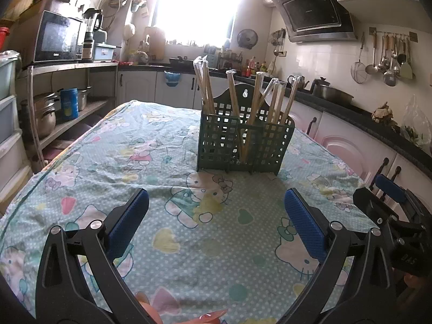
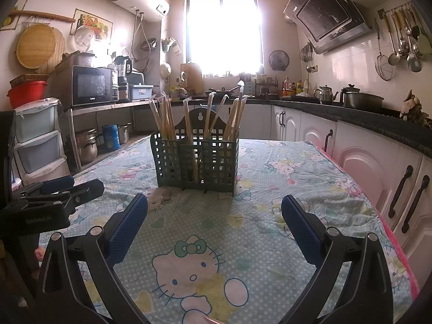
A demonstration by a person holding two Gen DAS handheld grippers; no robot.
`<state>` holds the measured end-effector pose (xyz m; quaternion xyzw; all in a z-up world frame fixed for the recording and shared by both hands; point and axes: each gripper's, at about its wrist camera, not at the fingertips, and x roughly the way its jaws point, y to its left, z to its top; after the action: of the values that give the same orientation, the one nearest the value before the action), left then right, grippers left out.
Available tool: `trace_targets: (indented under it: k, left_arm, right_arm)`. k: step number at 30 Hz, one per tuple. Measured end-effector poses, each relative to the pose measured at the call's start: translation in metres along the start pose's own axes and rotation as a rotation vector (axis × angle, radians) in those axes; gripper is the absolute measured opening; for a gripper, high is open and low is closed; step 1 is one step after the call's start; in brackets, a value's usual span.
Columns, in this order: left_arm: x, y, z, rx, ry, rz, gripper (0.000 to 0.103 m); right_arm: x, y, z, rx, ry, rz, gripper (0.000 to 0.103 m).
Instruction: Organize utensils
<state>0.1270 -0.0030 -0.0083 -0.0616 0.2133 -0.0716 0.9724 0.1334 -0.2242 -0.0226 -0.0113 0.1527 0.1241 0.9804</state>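
Hovering level over tablecloth, left claw agape, right claw agape

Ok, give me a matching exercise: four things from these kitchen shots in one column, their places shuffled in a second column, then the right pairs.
1. green holder
2. microwave
3. kettle
4. ladles

A. hanging on the wall rail
B. on the shelf by the left wall
C. on the patterned tablecloth
D. on the dark counter

Pairs: 1-C, 2-B, 3-D, 4-A
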Motion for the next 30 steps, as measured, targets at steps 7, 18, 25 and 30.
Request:
trace_targets:
  k: [7,18,25,30]
  left_arm:
    - [-0.001,0.0,0.0,0.002,0.001,0.003,0.092]
    - [0.004,0.004,-0.002,-0.023,0.048,0.002,0.092]
    - [0.003,0.007,-0.003,-0.032,0.053,0.028,0.092]
    - [0.002,0.02,0.004,-0.065,0.068,0.048,0.092]
  right_arm:
    - [0.0,0.0,0.0,0.001,-0.002,-0.001,0.097]
    - [-0.001,-0.001,0.001,0.003,0.001,-0.004,0.097]
    - [0.0,-0.006,0.001,0.014,0.024,-0.024,0.097]
    - [0.005,-0.023,0.006,0.066,0.092,-0.048,0.097]
